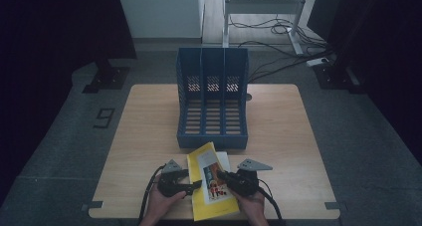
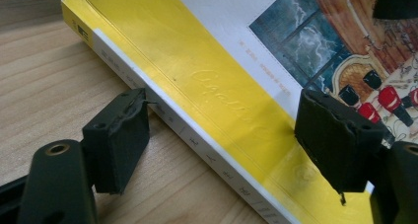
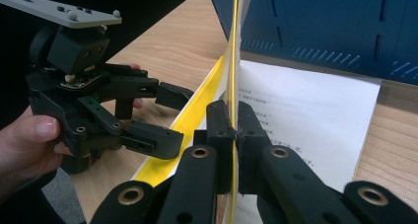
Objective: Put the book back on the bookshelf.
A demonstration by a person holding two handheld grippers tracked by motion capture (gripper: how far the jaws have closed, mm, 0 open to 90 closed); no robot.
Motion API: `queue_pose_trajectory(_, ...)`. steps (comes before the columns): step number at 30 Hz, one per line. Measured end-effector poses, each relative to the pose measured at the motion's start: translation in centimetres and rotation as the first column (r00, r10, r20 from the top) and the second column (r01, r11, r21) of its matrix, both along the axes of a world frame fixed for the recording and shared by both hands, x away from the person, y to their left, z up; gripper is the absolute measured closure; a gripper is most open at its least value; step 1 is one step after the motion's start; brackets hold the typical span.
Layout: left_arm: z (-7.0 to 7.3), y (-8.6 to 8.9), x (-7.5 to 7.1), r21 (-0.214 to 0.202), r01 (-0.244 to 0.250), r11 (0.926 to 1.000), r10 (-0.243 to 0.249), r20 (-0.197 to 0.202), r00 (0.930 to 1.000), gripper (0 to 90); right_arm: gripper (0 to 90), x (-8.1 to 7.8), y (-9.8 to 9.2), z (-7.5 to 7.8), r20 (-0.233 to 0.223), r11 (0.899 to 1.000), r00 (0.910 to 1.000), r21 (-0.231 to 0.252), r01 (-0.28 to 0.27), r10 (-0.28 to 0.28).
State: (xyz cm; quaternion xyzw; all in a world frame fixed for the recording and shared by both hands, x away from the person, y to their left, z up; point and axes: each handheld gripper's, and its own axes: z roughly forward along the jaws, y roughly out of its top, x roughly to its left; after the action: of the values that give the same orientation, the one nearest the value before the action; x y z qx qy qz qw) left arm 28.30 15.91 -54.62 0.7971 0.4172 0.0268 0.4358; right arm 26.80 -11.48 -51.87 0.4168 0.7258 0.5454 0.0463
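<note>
While right tongs (image 3: 231, 123) pinch yellow cover (image 3: 230, 46), left tongs (image 2: 222, 140) gape astride book spine (image 2: 162, 116).

One book (image 1: 211, 178), one file rack (image 1: 212, 99)

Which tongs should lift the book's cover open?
Probably the right tongs: they are shut on the yellow cover, already raised. The left tongs are open, straddling the book's spine.

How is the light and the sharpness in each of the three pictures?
High view: dim, the surroundings nearly black, the wooden table evenly lit, the yellow book small and soft. Left gripper view: bright, a soft sheen on the book's yellow cover, the near jaws slightly blurred. Right gripper view: the blue file rack dark, the left tool reasonably sharp.
</note>
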Motion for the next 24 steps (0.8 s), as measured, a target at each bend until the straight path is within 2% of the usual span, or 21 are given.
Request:
queue_pose_trajectory(8, -0.1, 0.3, 0.2, -0.045, 0.001, 0.999, -0.002, -0.027, 0.9996, 21.3, 87.2, -0.5, 0.0, 0.6, 0.056, 1.0, 0.9984, 0.016, 0.002, -0.003)
queue_pose_trajectory(11, -0.3, 0.5, 0.3, -0.084, -0.004, 0.9964, -0.001, -0.06, 0.9982, 20.8, 87.2, -0.6, 0.0, 0.8, 0.079, 1.0, 0.9969, 0.015, -0.008, 0.006)
queue_pose_trajectory(24, -0.2, 0.9, 0.5, -0.137, -0.016, 0.9905, 0.006, -0.077, 0.997, 20.2, 87.2, -1.2, -0.1, 1.8, 0.126, 1.0, 0.9919, 0.013, -0.017, 0.015)
